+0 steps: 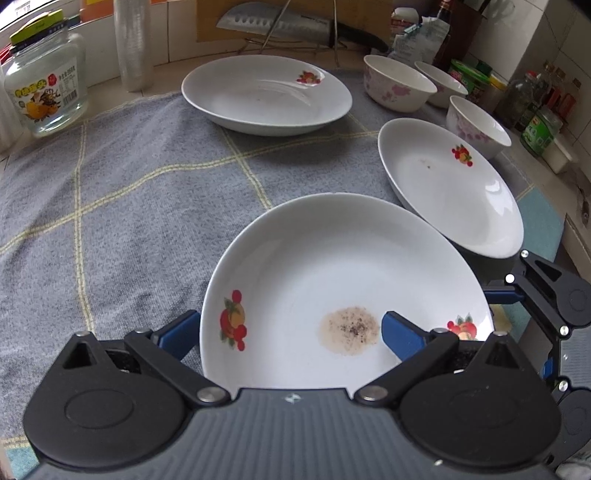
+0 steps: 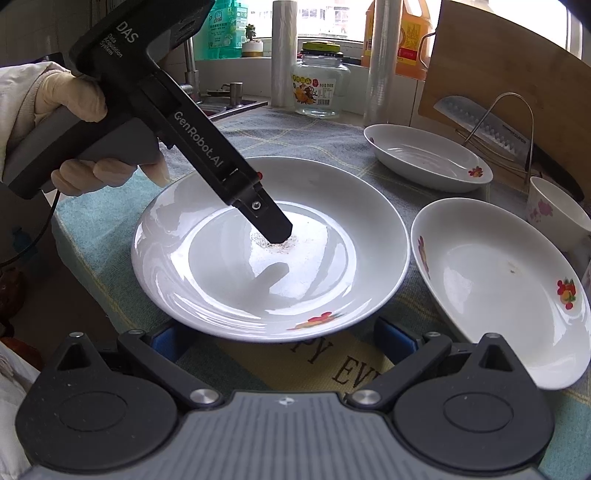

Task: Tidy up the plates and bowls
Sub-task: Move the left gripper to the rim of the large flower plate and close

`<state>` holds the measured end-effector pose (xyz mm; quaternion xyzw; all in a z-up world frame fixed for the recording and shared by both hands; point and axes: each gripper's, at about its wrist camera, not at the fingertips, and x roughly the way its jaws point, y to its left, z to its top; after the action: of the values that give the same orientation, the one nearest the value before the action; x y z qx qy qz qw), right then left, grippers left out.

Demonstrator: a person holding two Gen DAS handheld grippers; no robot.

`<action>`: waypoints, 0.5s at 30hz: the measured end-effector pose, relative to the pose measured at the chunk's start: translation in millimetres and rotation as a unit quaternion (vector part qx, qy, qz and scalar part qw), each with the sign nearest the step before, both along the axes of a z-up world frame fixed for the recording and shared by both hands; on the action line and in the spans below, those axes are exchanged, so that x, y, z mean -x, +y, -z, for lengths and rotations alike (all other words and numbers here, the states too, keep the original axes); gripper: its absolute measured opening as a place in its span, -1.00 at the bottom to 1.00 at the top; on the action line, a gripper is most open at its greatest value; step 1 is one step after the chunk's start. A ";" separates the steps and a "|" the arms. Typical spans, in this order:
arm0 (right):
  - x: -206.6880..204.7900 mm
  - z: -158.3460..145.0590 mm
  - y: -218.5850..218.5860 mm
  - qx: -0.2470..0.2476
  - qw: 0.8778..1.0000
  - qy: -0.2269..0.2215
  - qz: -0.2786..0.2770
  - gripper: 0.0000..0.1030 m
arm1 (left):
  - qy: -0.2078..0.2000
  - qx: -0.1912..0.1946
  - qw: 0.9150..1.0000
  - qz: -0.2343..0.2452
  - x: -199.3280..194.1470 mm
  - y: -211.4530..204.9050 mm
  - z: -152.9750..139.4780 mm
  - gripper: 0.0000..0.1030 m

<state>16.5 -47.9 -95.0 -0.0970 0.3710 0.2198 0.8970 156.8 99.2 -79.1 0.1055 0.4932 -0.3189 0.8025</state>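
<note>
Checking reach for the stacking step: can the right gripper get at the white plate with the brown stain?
Probably yes. The right gripper is open at the stained white plate's near rim, nothing between; the left gripper straddles its other edge.

Grey-blue checked cloth [image 1: 129, 192] covers counter. Glass jar [image 1: 44, 85] with yellow-green lid at far left corner. Cleaver [image 1: 273, 22] rests on wire rack [image 2: 498, 122] against wooden board [image 2: 517, 66]. Orange oil jug [image 2: 410, 40] by window.
</note>
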 end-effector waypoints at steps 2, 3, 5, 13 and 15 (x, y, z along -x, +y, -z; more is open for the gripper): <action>3.5 2.0 -1.9 -0.006 1.000 -0.012 -0.001 1.00 | -0.002 -0.007 1.000 0.001 1.0 -1.3 0.7 0.99; 5.0 2.8 -2.7 -0.009 1.000 -0.017 0.000 1.00 | -0.003 -0.010 1.000 0.000 1.2 -2.2 0.9 0.99; 7.5 4.4 -4.2 -0.014 1.000 -0.026 0.001 1.00 | -0.004 -0.012 1.000 -0.002 1.0 -3.0 1.1 0.99; 9.7 6.0 -6.7 -0.022 0.999 -0.041 -0.007 1.00 | 0.021 -0.003 0.999 0.025 -11.0 -0.8 -1.2 0.99; 7.4 5.4 -5.9 -0.020 0.999 -0.039 -0.009 1.00 | 0.032 0.004 0.999 0.036 -17.1 1.5 -3.2 0.98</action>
<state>9.1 -53.9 -100.4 -0.0908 0.3305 0.2309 0.9106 174.0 100.7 -75.9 0.1098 0.5127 -0.3532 0.7748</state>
